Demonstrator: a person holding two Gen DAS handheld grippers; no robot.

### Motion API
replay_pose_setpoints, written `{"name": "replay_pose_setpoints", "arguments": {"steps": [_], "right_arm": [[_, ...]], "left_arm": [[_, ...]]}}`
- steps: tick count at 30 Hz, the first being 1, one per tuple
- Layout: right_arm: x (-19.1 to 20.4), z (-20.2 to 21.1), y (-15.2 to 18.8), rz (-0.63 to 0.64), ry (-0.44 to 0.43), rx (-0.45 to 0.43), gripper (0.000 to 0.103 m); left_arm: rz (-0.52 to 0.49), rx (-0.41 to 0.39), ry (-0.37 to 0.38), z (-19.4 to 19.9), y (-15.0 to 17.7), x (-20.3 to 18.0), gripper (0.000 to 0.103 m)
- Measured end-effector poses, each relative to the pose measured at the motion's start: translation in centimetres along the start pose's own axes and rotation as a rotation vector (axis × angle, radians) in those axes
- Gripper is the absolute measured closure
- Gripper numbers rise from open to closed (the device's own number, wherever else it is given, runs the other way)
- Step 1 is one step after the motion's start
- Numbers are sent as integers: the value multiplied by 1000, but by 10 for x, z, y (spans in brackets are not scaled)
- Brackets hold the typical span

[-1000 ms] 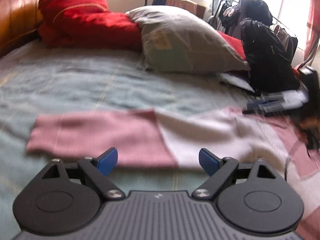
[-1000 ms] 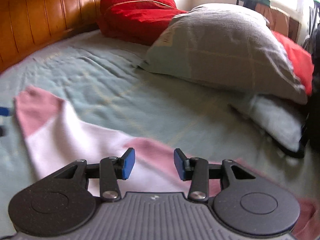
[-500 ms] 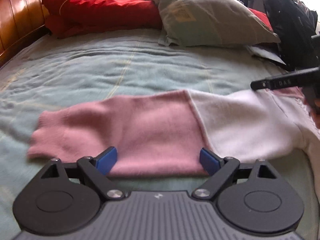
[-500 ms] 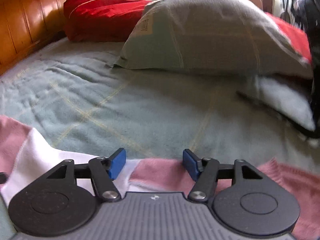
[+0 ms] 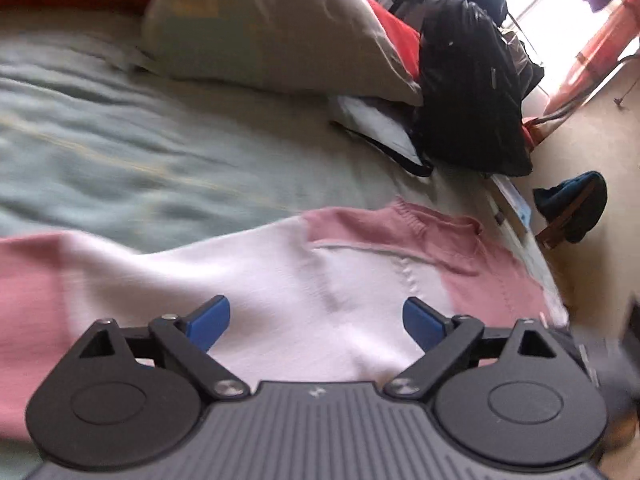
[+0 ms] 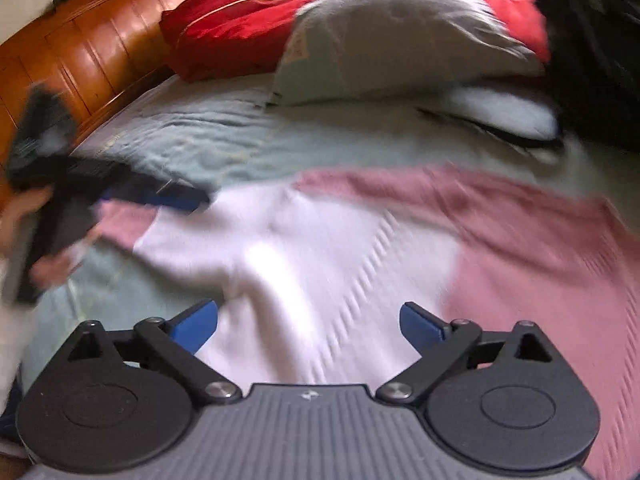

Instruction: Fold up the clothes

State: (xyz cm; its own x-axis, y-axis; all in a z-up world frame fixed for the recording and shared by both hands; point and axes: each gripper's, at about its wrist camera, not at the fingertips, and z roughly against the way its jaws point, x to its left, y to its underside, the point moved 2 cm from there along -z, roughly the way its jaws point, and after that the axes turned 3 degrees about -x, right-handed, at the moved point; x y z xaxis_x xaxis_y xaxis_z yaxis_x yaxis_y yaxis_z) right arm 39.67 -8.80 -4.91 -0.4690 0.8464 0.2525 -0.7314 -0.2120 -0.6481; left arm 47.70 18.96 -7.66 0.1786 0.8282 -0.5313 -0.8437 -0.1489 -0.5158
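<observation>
Sweater, pink and white, lies spread flat on the pale green bedspread, and both wrist views look down onto it. At the far left of the right wrist view stands the orange wooden headboard; in front of it, blurred, the left gripper shows from the side, held in a hand, its blue tips close over the pink end of one sleeve, though the blur hides whether they touch the cloth. From that sleeve the white part of the garment runs rightward into the body, then turns pink again toward the right edge of the frame. Behind it, a red cushion leans by the headboard, a large grey pillow sits to its right, and a black bag fills the upper right corner.

In the left wrist view the sweater shows pink at the left, white in the middle and pink again at the right, reaching the edge of the bed. The left gripper hangs over the white middle with its blue pads wide apart and nothing between them. The right gripper is likewise spread wide and empty, over the white body panel. Further right in the left wrist view the black bag stands on the bed beside the pillow, and a dark shoe lies on the floor beyond the bed edge
</observation>
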Motion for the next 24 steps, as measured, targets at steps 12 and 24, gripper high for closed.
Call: {"name": "replay_pose_setpoints", "arguments": {"steps": [12,24], "right_arm": [[-65,76,100,-286,57,-38,0],[-80,89,111,-347,23,-58,0]], "left_arm": [[146,-110,-438,41,-6,90,10],[90,-50,-224,16,-6,9,10]]}}
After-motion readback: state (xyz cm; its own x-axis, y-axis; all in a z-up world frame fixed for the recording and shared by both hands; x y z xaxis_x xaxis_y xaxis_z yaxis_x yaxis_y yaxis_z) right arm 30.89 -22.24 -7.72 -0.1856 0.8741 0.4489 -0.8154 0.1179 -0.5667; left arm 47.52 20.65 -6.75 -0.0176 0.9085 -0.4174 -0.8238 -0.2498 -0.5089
